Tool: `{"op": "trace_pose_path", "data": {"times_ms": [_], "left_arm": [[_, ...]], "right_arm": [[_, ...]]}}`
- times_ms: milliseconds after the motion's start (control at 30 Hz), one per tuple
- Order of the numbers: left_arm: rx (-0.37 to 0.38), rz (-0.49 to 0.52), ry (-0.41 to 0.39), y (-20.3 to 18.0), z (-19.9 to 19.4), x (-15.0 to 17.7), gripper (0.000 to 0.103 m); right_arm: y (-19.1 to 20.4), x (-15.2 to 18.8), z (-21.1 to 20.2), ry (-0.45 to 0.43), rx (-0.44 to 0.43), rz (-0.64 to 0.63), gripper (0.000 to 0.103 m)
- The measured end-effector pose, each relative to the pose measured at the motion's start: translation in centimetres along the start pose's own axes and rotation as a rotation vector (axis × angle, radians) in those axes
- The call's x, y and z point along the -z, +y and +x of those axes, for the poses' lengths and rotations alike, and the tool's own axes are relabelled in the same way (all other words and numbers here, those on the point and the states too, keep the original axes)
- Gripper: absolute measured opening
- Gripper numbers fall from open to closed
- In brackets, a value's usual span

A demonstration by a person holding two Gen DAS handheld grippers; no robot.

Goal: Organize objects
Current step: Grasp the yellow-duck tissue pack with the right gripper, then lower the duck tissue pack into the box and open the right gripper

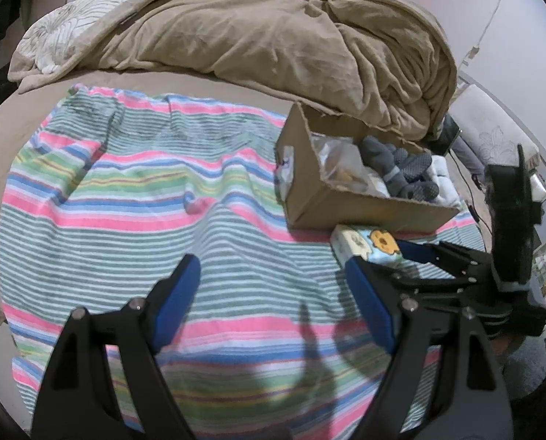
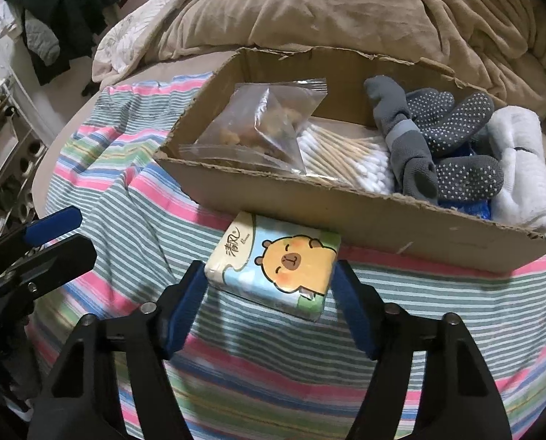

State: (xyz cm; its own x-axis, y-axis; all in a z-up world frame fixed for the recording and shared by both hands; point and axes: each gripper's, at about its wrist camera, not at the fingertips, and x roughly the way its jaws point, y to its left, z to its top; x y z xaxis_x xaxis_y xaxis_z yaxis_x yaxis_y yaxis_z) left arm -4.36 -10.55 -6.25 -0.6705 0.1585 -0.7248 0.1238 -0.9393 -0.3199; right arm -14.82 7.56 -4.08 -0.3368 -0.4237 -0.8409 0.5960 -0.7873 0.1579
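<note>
Striped towel (image 2: pixel 133 198) covers the bed. Nearest, the right gripper (image 2: pixel 271 293) has its jaws spread around one tissue pack (image 2: pixel 276 260), pads at both sides, firm hold unclear. Left gripper (image 1: pixel 273 293) hangs wide open, holding nothing. Behind the pack, touching it, one box (image 2: pixel 273 201) holds one snack bag (image 2: pixel 258 124), one swab pack (image 2: pixel 346 157), two grey socks (image 2: pixel 452 146), one white cloth (image 2: pixel 526 176). One tan blanket (image 2: pixel 346 7) lies beyond.
</note>
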Motion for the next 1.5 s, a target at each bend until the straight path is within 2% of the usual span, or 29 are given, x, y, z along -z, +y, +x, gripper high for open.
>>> {"op": "trace_pose_path", "data": {"times_ms": [267, 767, 1133, 1500], "left_arm": [[-0.017, 0.017, 0.006, -1.2, -0.2, 0.0, 0.083], [-0.029, 0.076, -0.016, -4.8, -0.3, -1.7, 0.083], [-0.042, 0.100, -0.032, -6.2, 0.5, -3.5, 0.083], [-0.038, 0.109, -0.042, -6.6, 2.2, -5.7, 0.083]], "right_arm": [[-0.5, 0.5, -2.2, -0.024, -0.039, -0.024, 0.072], [-4.0, -0.2, -9.9, -0.176, -0.038, -0.005, 0.072], [-7.3, -2.9, -10.1, -0.235, -0.006, 0.019, 0.072], [-8.7, -5.5, -7.0, -0.229, 0.008, 0.027, 0.072]]}}
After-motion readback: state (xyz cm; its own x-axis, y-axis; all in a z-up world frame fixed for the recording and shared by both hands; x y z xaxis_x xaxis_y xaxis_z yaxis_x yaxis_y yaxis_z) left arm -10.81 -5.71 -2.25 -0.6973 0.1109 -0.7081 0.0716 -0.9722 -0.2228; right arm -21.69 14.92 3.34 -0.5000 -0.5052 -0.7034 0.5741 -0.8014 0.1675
